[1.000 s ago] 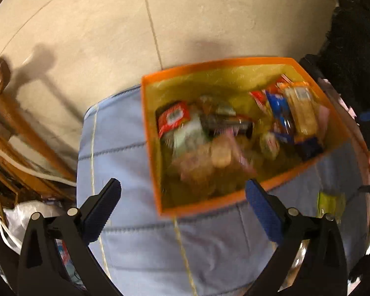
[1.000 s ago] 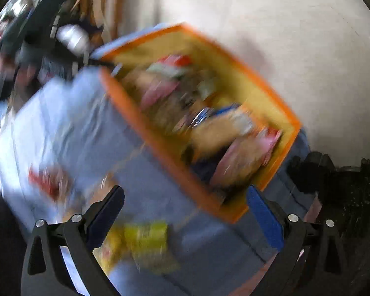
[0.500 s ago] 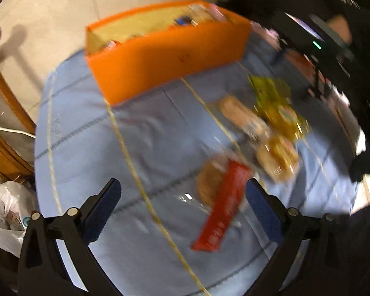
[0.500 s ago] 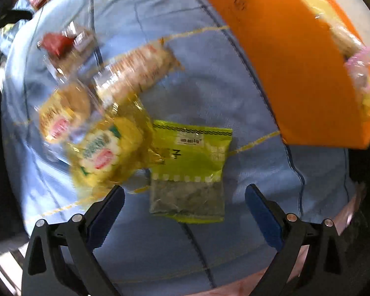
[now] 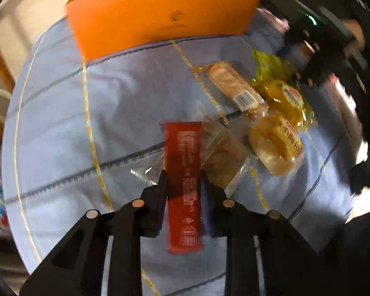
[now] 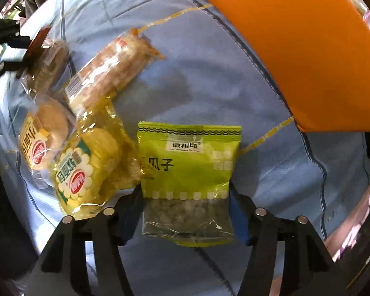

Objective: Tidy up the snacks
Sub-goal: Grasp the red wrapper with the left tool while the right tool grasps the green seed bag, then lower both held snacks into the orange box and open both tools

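Red snack bar (image 5: 183, 172): long axis runs fwd between my L gripper (image 5: 183, 185) pads, jaws just closed, clamped across width. R gripper (image 6: 186, 204) jaws just closing, pinching green seed packet (image 6: 188, 172). Orange box (image 5: 160, 14) lies ahead.

The box (image 5: 160, 12) stands at the far edge of the bench (image 5: 61, 128). Nearer, the snack bar (image 5: 183, 172) lies lengthwise, a clear-wrapped cake (image 5: 222, 157) touching its right side. Further right lie a long biscuit pack (image 5: 232, 86) and two bun packets (image 5: 276, 143), overlapping. The seed packet (image 6: 187, 162) lies just beside those buns.
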A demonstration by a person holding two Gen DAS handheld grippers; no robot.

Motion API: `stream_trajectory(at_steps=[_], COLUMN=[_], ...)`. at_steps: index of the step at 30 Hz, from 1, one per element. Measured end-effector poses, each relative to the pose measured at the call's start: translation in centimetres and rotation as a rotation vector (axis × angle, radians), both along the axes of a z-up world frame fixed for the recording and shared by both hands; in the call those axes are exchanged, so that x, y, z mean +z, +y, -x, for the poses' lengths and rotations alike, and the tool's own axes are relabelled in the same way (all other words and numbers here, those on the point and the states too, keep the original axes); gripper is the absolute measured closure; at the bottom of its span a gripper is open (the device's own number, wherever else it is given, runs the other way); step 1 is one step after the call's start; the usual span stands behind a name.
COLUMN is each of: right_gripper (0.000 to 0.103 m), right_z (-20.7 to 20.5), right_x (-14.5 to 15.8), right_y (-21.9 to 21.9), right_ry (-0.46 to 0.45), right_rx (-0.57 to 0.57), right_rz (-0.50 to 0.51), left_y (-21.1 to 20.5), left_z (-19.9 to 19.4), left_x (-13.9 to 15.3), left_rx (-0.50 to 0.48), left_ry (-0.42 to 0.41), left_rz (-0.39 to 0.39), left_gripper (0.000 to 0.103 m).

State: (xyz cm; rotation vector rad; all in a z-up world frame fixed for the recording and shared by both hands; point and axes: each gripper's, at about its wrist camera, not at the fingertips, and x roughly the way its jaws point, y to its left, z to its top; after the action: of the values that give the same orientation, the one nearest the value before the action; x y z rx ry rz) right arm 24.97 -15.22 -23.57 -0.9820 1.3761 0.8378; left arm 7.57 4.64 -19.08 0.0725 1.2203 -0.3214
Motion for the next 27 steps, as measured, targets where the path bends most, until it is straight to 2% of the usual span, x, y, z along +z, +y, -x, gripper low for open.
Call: stream_trajectory(at_steps=[2, 4, 8, 13, 16, 18, 22, 24, 27], right_gripper=[0.043, 0.044, 0.044, 0.044, 0.044, 0.044, 0.044, 0.044, 0.044], right_z=[0.8, 1.2, 2.1, 2.7, 1.7, 1.8, 2.4, 2.1, 1.4], right_x=[-0.2, 0.4, 1.5, 4.2, 5.4, 6.5, 9.0, 11.9, 14.8], right_y=[0.2, 0.0, -0.9, -3.6, -4.6, -4.9, -4.1, -3.7, -3.1], right_ry=[-0.047, -0.043, -0.050, -0.164, -0.161, -0.175, -0.203, -0.220, -0.287], right_rx=[-0.031, -0.136, -0.245, -0.464, -0.583, -0.660, -0.806, -0.905, -0.975], right_rz=[0.041, 0.017, 0.019, -0.009, -0.007, -0.027, -0.133, -0.249, -0.368], left_y=[-0.1, 0.0, 1.3, 4.3, 5.5, 5.6, 5.5, 5.6, 5.3], left_z=[0.6, 1.3, 2.1, 1.9, 1.4, 0.5, -2.6, -4.1, -7.4], left_x=[0.0, 0.1, -0.1, 0.9, 1.9, 3.0, 5.2, 6.3, 8.3], left_rx=[-0.013, -0.012, 0.033, 0.182, 0.254, 0.267, 0.312, 0.325, 0.344], left_ry=[-0.003, 0.027, 0.050, 0.046, 0.030, -0.008, -0.030, -0.032, -0.050], left_rz=[-0.025, -0.010, -0.002, 0.039, 0.088, 0.097, 0.102, 0.106, 0.073], left_gripper=[0.080, 0.080, 0.080, 0.080, 0.080, 0.080, 0.080, 0.080, 0.080])
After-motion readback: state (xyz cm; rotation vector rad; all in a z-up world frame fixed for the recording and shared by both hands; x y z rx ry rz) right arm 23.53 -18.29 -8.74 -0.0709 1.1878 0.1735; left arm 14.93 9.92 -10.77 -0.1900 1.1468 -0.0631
